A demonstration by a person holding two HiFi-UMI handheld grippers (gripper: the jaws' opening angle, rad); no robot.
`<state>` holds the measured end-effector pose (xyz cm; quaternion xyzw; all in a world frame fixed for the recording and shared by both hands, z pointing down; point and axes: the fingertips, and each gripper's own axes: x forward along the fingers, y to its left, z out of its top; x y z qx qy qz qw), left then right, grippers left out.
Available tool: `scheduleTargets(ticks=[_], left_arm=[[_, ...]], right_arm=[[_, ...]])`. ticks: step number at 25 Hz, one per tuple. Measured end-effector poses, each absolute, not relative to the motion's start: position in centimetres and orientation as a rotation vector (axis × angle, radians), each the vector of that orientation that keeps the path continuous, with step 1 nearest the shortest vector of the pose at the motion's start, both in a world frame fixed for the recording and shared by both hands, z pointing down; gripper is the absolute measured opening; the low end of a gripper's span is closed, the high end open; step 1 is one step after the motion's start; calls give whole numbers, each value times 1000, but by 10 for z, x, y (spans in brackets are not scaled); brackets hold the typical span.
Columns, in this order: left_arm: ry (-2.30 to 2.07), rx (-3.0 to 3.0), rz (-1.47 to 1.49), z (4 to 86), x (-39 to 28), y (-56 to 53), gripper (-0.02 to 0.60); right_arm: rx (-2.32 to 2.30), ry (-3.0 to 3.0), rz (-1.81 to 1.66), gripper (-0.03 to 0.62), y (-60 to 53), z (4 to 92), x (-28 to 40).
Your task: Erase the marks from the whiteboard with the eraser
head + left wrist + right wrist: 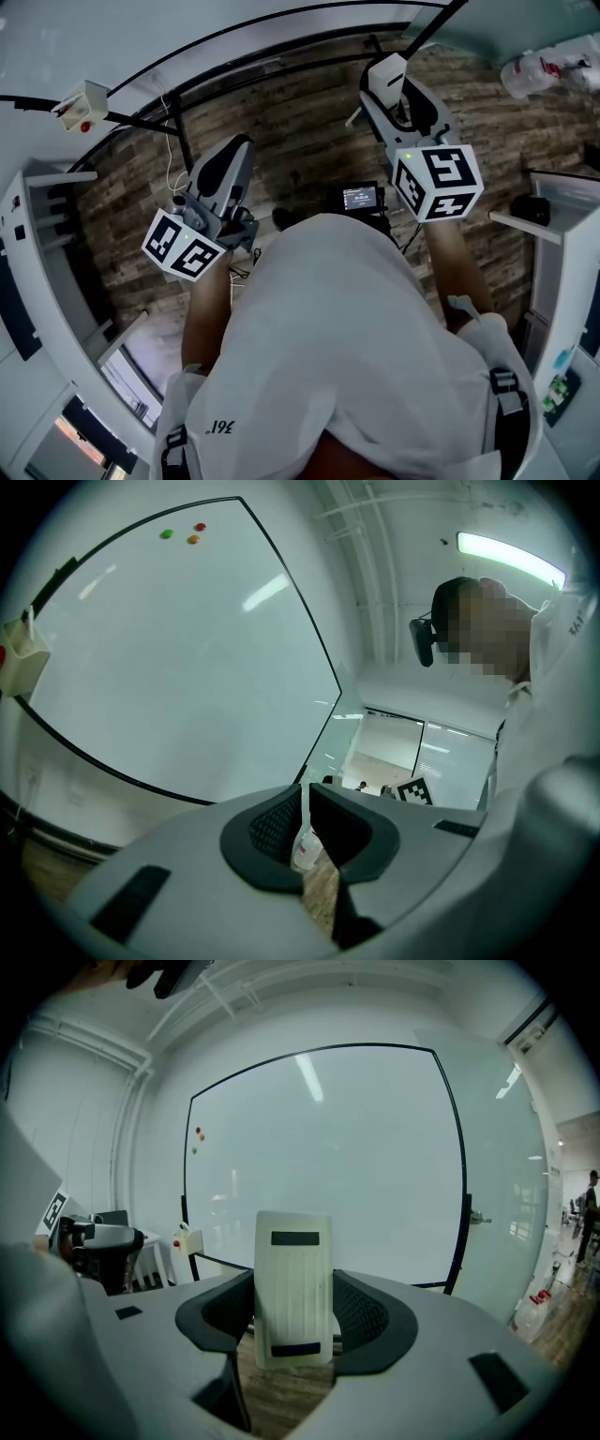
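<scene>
- The right gripper (pixel 294 1281) is clamped on the eraser (pixel 293 1251); in its own view the white ribbed block stands upright between the two dark pads, with one black strip near its top and one near its bottom.
- In the head view the right gripper (pixel 388 77) sits at 1 o'clock, its tip towards the whiteboard (pixel 141 37) that runs along the top from 10 to 12 o'clock; the eraser (pixel 386 73) shows as a white block at that tip, apart from the board.
- From the right gripper view the whiteboard (pixel 328 1166) fills the middle, black-framed, pale, with streaks of ceiling light; three small magnets (pixel 198 1138) sit on it at 9 o'clock.
- The left gripper (pixel 307 794) has its jaws drawn to a narrow slit with nothing between the pads; through the slit show a clear bottle (pixel 305 847) and the wood-patterned floor (pixel 323 897).
- In the left gripper view the whiteboard (pixel 178 649) lies at 10 o'clock; the green, red and orange magnets (pixel 192 538) cluster near its top edge.
- A small white box (pixel 21 658) with a red spot hangs at the board's frame at 9 o'clock.
- In the head view the left gripper (pixel 239 150) is at 10 o'clock, well apart from the right one.
</scene>
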<state>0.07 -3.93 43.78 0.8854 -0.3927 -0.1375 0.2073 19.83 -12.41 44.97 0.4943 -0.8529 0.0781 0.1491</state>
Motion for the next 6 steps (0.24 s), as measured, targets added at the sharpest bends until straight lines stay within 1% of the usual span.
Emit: scheduleTargets(ticks=[6], left_arm=[[-1093, 2465, -387, 436, 3, -45, 32]], right_arm=[[1426, -2455, 216, 264, -130, 447, 202]])
